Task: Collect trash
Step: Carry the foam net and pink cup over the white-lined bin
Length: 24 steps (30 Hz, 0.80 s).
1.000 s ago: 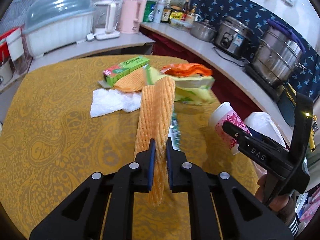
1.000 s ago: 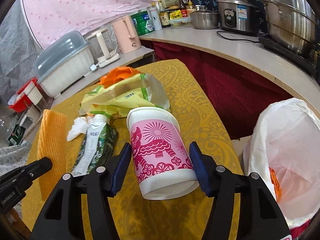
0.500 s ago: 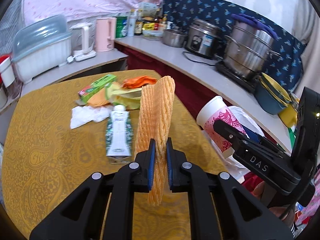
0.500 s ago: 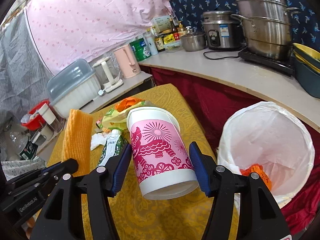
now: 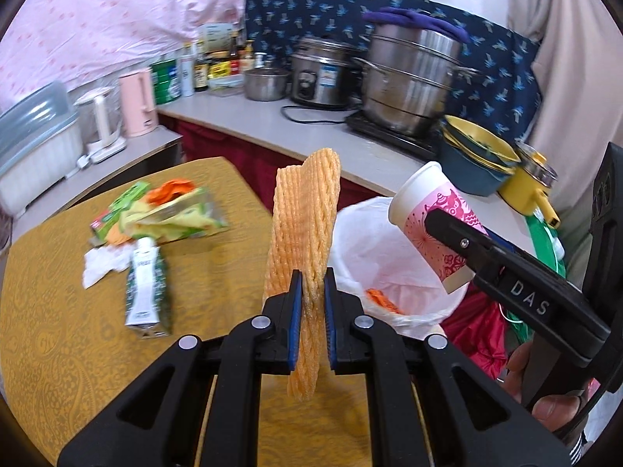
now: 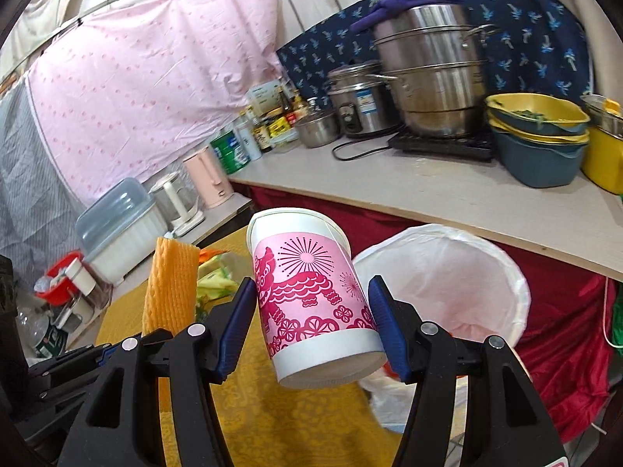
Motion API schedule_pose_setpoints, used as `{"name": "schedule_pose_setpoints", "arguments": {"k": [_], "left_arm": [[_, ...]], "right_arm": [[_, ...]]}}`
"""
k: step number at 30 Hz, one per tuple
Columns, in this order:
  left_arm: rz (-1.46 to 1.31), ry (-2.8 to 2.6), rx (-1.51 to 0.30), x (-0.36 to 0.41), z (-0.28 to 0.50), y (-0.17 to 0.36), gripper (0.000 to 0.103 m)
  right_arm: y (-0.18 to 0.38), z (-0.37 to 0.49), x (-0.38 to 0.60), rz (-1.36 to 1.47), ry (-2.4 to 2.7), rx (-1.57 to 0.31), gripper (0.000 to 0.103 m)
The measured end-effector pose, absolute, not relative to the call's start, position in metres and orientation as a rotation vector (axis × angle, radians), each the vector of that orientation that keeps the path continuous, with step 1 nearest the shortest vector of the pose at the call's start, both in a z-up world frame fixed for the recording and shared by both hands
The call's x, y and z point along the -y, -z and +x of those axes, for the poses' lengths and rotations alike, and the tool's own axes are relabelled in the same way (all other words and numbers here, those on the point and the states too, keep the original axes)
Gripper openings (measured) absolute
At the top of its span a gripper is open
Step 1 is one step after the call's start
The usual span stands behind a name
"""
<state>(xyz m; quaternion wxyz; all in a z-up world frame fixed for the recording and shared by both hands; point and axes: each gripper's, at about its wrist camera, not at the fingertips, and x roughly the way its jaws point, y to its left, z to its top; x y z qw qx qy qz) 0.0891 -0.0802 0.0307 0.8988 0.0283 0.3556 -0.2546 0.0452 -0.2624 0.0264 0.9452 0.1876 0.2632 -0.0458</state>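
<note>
Both grippers have swung away from the middle of the bench point(image 5: 97, 350) toward its right edge, where the white bin bag point(image 6: 447, 272) stands open just beside it; 1 second ago the bag showed only at the margin of each view, and it now fills the space ahead of both tools. The left gripper point(image 5: 310, 311) is pinched narrow on the orange foam fruit net point(image 5: 303, 225), which stands upright between the blue pads and hangs a little below them, near the bag's rim. The right gripper point(image 6: 313, 323) is clamped on the pink-and-white paper cup point(image 6: 307, 292), tilted, with its base toward the camera, held in the air near the bag's mouth. Some orange scrap already lies inside the bag. This shift suggests that carrying is nearly over and release comes next, each item needing to be over the opening first. On the bench behind remain 1 green milk carton point(image 5: 146, 284), white crumpled tissue point(image 5: 101, 264), a yellow-green wrapper point(image 5: 179, 218) and a green box point(image 5: 117, 214), so more trips appear necessary.
</note>
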Motion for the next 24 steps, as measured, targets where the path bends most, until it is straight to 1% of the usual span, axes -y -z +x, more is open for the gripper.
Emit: {"name": "schedule_pose_setpoints", "arguments": {"k": [10,24], "left_arm": [[0.128,0.614,-0.740,0.142,0.078,-0.028,0.010],[0.182,0.689,-0.784,0.204,0.085,-0.008,0.010]], "right_arm": [[-0.015,0.013,0.326,0.454,0.202,-0.510,0.058],[0.012,0.005,0.367,0.510,0.277,-0.528,0.058]]}}
